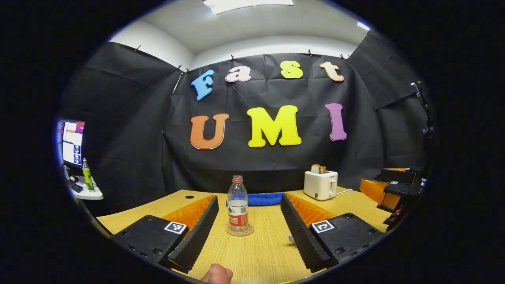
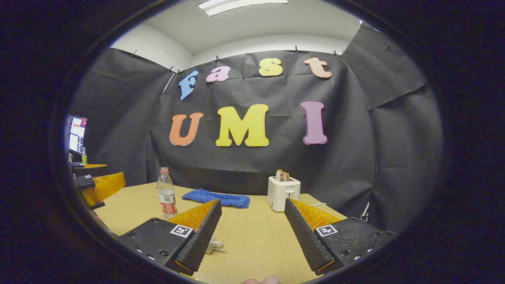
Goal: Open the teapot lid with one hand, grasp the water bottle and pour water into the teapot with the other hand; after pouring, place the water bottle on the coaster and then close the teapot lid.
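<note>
Left gripper (image 1: 249, 232): its fingers are standing wide apart, holding nothing and touching nothing; both are hovering over the bare wooden table (image 1: 256, 256).
Water bottle (image 1: 238, 204): it is standing upright straight ahead of the left gripper, framed in the gap between the two fingers but clear of both; its red cap is on, and it is looking nearly empty.
Coaster (image 1: 240, 230): it is lying under the water bottle, its round rim peeking out around the bottle's base, just ahead of the left fingertips.
Blue towel (image 1: 265, 199): it is lying flat behind the bottle, farther from the left gripper.
Toaster (image 1: 320, 184): it is sitting ahead and to the right of the left gripper, with bread sticking up from its slot.
Small white piece (image 1: 290, 238): it is resting on the table just inside the left gripper's right-hand finger; what it is, I cannot tell.
Right gripper (image 2: 252, 232): its fingers are also gaping wide, gripping nothing.
White handle-like part (image 2: 213, 246): it is showing just beside the right gripper's left-hand finger, mostly hidden behind it; I cannot tell whether it belongs to the teapot.
From the right gripper: the bottle is standing ahead to the left, the towel ahead near centre, the toaster just beyond the right-hand finger.
Fingertip (image 1: 216, 274): a person's fingertip is poking in at the bottom edge of the left gripper view.
</note>
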A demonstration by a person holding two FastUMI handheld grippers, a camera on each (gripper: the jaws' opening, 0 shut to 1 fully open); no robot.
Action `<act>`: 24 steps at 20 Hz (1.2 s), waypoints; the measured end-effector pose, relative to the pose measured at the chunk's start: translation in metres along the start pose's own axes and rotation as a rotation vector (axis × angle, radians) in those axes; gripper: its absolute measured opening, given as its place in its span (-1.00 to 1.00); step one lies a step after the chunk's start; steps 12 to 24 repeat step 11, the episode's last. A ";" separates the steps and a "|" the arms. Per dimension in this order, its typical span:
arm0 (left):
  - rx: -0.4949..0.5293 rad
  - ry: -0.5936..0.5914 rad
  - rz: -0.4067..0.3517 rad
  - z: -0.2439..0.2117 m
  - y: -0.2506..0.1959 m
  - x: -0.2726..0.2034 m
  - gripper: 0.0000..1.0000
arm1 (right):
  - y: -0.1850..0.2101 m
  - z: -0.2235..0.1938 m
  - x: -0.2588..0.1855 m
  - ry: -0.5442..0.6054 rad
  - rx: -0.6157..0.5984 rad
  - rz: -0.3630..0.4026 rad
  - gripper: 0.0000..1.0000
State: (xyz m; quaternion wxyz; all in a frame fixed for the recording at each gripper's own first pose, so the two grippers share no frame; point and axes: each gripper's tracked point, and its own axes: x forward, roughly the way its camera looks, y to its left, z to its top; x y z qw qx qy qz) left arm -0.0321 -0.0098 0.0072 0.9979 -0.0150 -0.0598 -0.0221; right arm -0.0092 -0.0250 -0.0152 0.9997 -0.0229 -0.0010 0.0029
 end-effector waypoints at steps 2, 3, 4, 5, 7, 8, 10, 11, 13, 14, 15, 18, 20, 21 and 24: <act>0.015 -0.012 0.004 0.001 0.003 -0.003 0.97 | 0.007 0.001 -0.003 0.002 0.011 0.008 0.93; 0.020 -0.009 0.001 -0.001 0.002 -0.003 0.97 | 0.012 0.001 -0.006 0.001 0.008 0.013 0.93; 0.022 -0.005 -0.001 -0.001 0.003 -0.003 0.96 | 0.014 0.001 -0.007 0.000 0.004 0.015 0.93; 0.016 -0.008 0.005 0.001 0.005 -0.004 0.98 | 0.017 0.002 -0.008 -0.002 0.003 0.016 0.93; -0.006 -0.014 0.007 0.002 0.006 -0.005 0.97 | 0.021 0.003 -0.010 -0.003 0.007 0.014 0.94; -0.014 -0.010 0.001 0.002 0.005 -0.006 0.98 | 0.023 0.004 -0.011 0.000 0.008 0.014 0.94; -0.011 -0.004 0.002 0.001 0.007 -0.006 0.98 | 0.027 0.005 -0.011 0.001 0.000 0.017 0.94; -0.005 -0.007 0.006 0.002 0.009 -0.007 0.98 | 0.027 0.006 -0.012 0.000 -0.007 0.016 0.94; -0.005 -0.007 0.006 0.002 0.009 -0.007 0.98 | 0.027 0.006 -0.012 0.000 -0.007 0.016 0.94; -0.005 -0.007 0.006 0.002 0.009 -0.007 0.98 | 0.027 0.006 -0.012 0.000 -0.007 0.016 0.94; -0.005 -0.007 0.006 0.002 0.009 -0.007 0.98 | 0.027 0.006 -0.012 0.000 -0.007 0.016 0.94; -0.005 -0.007 0.006 0.002 0.009 -0.007 0.98 | 0.027 0.006 -0.012 0.000 -0.007 0.016 0.94; -0.005 -0.007 0.006 0.002 0.009 -0.007 0.98 | 0.027 0.006 -0.012 0.000 -0.007 0.016 0.94; -0.005 -0.007 0.006 0.002 0.009 -0.007 0.98 | 0.027 0.006 -0.012 0.000 -0.007 0.016 0.94; -0.005 -0.007 0.006 0.002 0.009 -0.007 0.98 | 0.027 0.006 -0.012 0.000 -0.007 0.016 0.94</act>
